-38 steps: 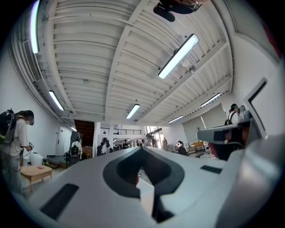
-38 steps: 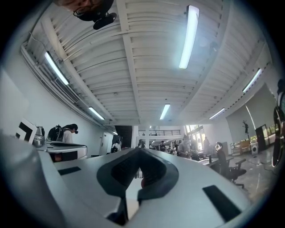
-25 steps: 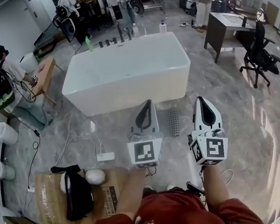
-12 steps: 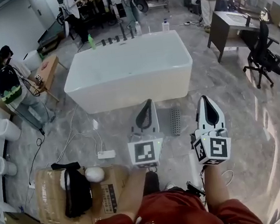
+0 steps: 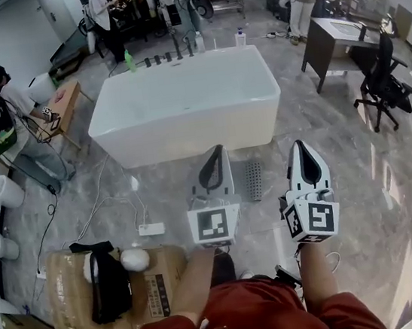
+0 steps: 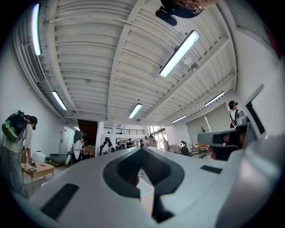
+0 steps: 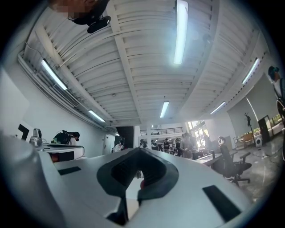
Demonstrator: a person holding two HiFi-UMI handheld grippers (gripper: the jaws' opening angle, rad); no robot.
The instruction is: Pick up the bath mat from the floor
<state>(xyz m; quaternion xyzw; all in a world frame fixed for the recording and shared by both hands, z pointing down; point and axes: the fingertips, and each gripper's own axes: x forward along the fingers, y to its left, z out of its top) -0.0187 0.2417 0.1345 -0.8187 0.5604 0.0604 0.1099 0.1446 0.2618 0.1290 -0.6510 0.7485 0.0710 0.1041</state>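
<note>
- Left gripper [image 5: 217, 157]: the jaws are pressed together with nothing between them. Its own view shows ceiling and the far room, no floor.
- Right gripper [image 5: 301, 151]: the jaws are likewise closed and empty, and the nose is tipped slightly upward.
- Bath mat [image 5: 254, 180]: a small grey perforated strip lying flat on the floor [image 5: 341, 148] at your 12 o'clock. In the head view it sits between the two grippers, just short of the bathtub [image 5: 187, 136] wall.
- Assessment: the pick has not begun. You are at the approach stage.
- Recommendation: tip one gripper nose-down until the mat shows in its own view, and spread its jaws before you descend.
- Recommendation: the mat looks thin and flush to the floor, so go for its near short edge. Slide the lower jaw under, then close.
- Caution: it will likely hang limp. Lift slowly and bring in the second gripper if it sags.
- Caution: keep clear of the tub wall at 12 o'clock. The power strip [image 5: 154, 229] at 10 o'clock is well apart.
</note>
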